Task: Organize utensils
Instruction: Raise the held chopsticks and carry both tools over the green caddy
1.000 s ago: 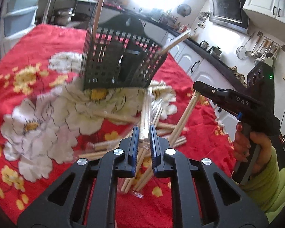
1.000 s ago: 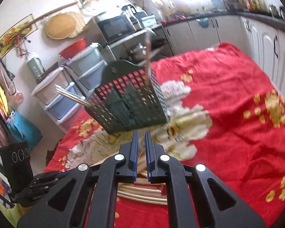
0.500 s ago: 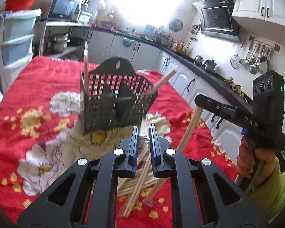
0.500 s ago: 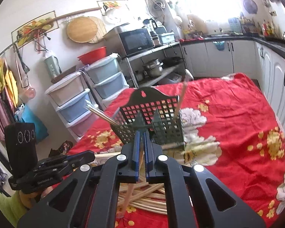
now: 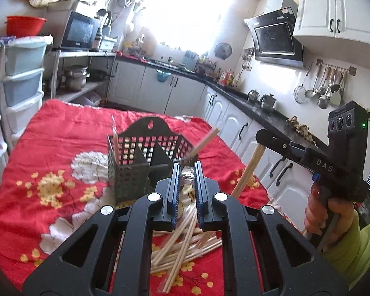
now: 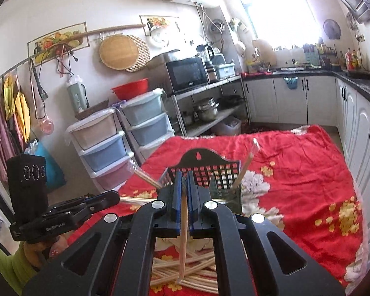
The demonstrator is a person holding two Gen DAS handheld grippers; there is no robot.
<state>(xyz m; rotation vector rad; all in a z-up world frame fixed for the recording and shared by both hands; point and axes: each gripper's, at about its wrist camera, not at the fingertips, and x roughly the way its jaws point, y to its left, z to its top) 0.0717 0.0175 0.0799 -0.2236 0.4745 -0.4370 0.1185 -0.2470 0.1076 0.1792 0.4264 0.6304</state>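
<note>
Chopstick (image 6: 183, 224) pinched in right gripper (image 6: 184, 192)

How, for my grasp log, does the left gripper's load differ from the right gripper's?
Left gripper clamps a plastic-wrapped bundle, jaws set apart; right gripper pinches one stick, jaws nearly closed. The stick hangs steeply; the bundle, from the right view, lies near level. Both are wooden sticks.

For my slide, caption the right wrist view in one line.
Right gripper holds one chopstick above the loose pile, facing the black basket on the red floral cloth.
</note>
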